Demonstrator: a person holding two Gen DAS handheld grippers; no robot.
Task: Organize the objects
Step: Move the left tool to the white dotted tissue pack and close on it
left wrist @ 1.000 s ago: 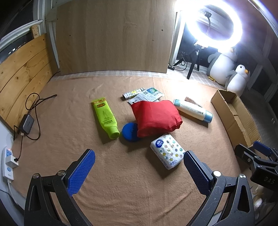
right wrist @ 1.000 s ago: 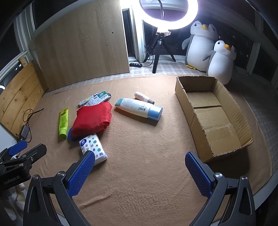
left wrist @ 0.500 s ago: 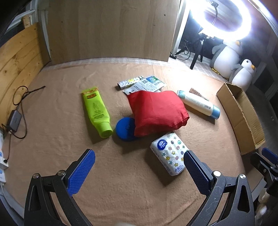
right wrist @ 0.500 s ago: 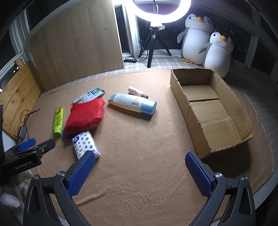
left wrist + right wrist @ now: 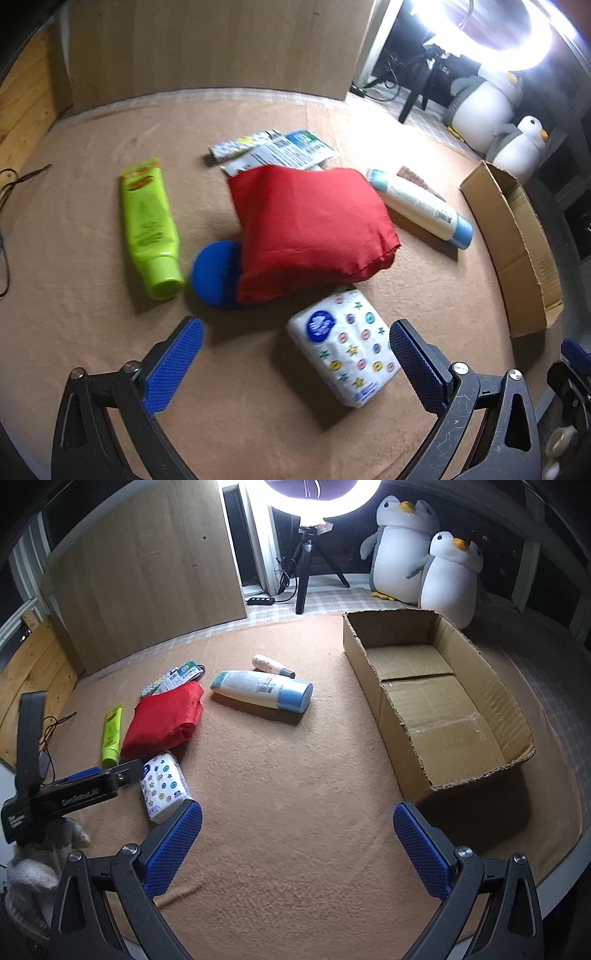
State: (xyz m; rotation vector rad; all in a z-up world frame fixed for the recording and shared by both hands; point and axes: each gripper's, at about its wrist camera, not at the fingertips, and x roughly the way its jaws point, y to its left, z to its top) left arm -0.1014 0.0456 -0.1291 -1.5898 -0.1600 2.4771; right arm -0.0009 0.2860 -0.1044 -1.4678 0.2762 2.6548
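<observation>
My left gripper (image 5: 295,363) is open and empty, close above a white tissue pack with coloured dots (image 5: 343,347), which lies just inside its right finger. Beyond it lie a red cloth pouch (image 5: 310,229), a blue disc (image 5: 216,275) partly under the pouch, a green tube (image 5: 147,225), printed packets (image 5: 277,149) and a white bottle with a blue cap (image 5: 421,205). My right gripper (image 5: 297,845) is open and empty over bare blanket. The open cardboard box (image 5: 436,701) stands ahead to its right. The left gripper (image 5: 81,794) shows beside the tissue pack (image 5: 162,782).
Everything lies on a tan blanket (image 5: 295,775). A small pink-white bottle (image 5: 271,664) lies behind the big bottle (image 5: 264,690). Two plush penguins (image 5: 424,565) and a ring light tripod (image 5: 306,572) stand at the back. A wooden board (image 5: 207,48) leans behind; cables (image 5: 14,181) lie left.
My left gripper has moved forward and down towards the tissue pack, which now lies near its right finger. My right gripper has drifted slightly forward; both stay open.
</observation>
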